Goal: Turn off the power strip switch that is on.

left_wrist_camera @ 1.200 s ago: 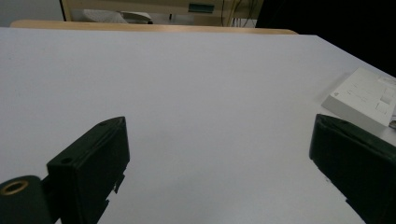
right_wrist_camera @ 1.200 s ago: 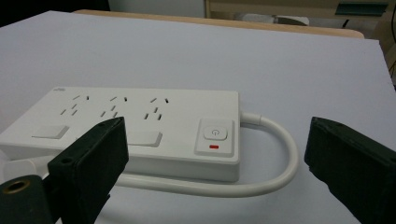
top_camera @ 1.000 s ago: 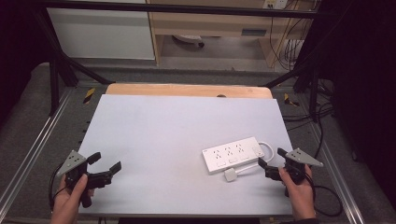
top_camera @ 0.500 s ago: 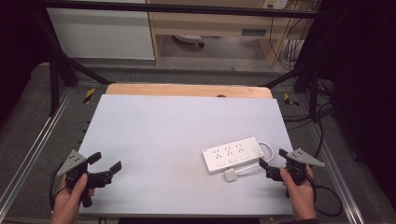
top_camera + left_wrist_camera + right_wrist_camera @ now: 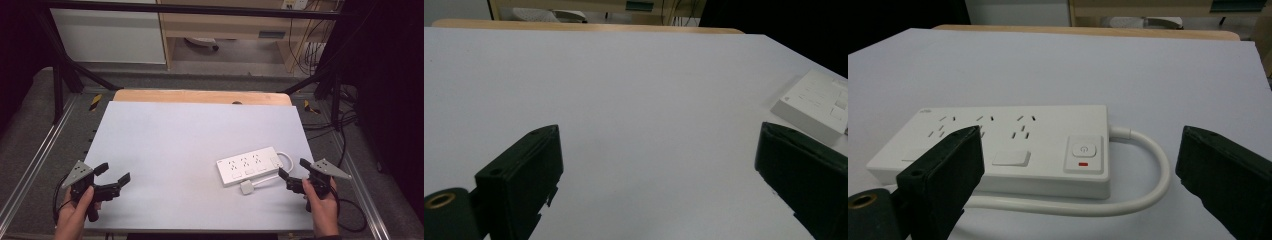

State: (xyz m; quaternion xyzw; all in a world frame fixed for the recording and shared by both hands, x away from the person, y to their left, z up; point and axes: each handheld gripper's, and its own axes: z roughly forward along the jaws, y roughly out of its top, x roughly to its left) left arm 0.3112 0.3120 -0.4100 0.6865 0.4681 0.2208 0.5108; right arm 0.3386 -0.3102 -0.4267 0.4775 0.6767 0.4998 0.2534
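A white power strip [image 5: 249, 166] lies flat at the table's near right, with its white cable [image 5: 287, 159] looped behind it and a white plug [image 5: 246, 187] resting in front. My right gripper [image 5: 294, 172] is open just right of the strip, not touching it. Seen from the right gripper view, the strip [image 5: 1013, 145] lies straight ahead of the gripper [image 5: 1081, 131], with its power button [image 5: 1083, 150] and cable [image 5: 1148, 165] between the spread jaws. My left gripper [image 5: 113, 173] is open at the near left with nothing in it. In the left gripper view the gripper [image 5: 656, 131] faces bare table, with the strip [image 5: 819, 102] far right.
The table has a pale grey top [image 5: 190, 135] with a wooden strip [image 5: 200, 96] along its far edge. Metal frame rails [image 5: 45, 150] run down both sides. Black cables [image 5: 320, 55] hang beyond the far right corner.
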